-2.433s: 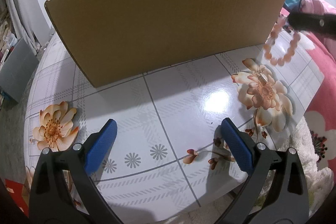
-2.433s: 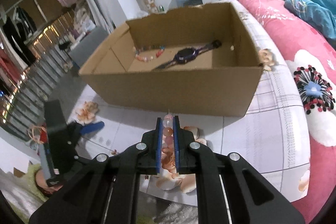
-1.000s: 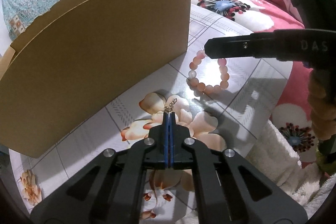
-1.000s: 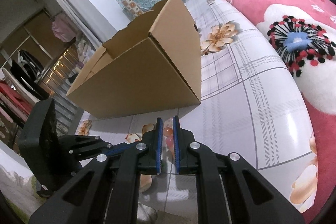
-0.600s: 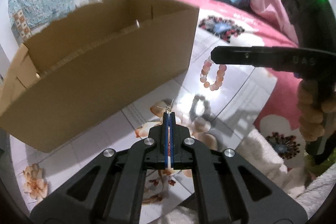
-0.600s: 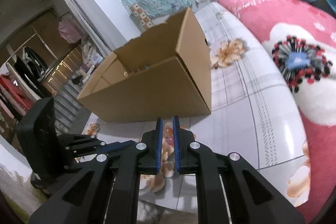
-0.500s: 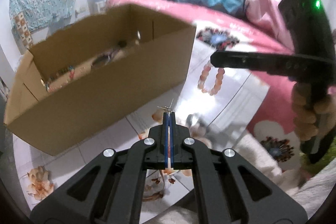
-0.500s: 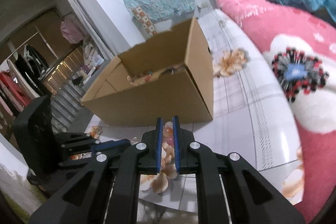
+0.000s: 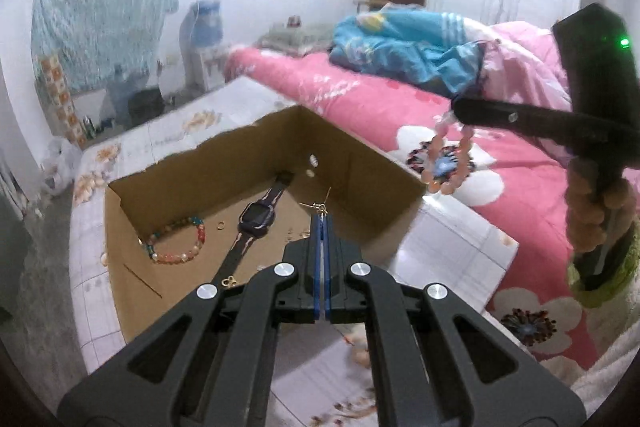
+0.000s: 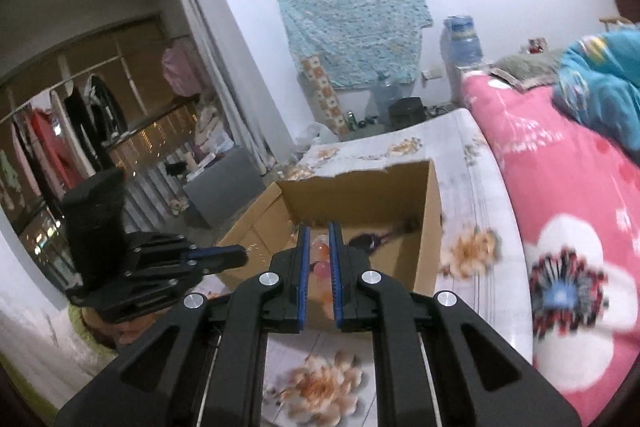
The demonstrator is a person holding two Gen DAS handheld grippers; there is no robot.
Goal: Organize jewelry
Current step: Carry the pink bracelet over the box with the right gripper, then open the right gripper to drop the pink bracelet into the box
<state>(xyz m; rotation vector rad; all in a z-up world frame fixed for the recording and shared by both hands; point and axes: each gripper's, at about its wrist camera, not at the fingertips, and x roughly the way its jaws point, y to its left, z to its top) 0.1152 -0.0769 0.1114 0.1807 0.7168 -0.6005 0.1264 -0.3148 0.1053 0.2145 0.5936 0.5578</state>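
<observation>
My left gripper (image 9: pixel 321 217) is shut on a small gold earring (image 9: pixel 319 205) and holds it above the open cardboard box (image 9: pixel 132 291). Inside the box lie a dark watch (image 9: pixel 256 217), a multicoloured bead bracelet (image 9: pixel 176 243) and small gold pieces (image 9: pixel 229 281). My right gripper (image 10: pixel 319 229) is shut on a pink bead bracelet (image 10: pixel 320 259), held above the box's near edge (image 10: pixel 424 267). In the left wrist view the bracelet (image 9: pixel 448 163) hangs from the right gripper (image 9: pixel 456 107) beyond the box's right corner.
The box stands on a white floral-tiled table (image 9: pixel 452 239). A bed with a pink flowered cover (image 9: pixel 500 187) runs along the table's right side. A wardrobe opening with hanging clothes (image 10: pixel 80 131) lies to the left. A water dispenser (image 10: pixel 460 43) stands at the far wall.
Both grippers have risen from table level to above the box, so its inside now shows. The left gripper closed on the earring and lifted it off the table.
</observation>
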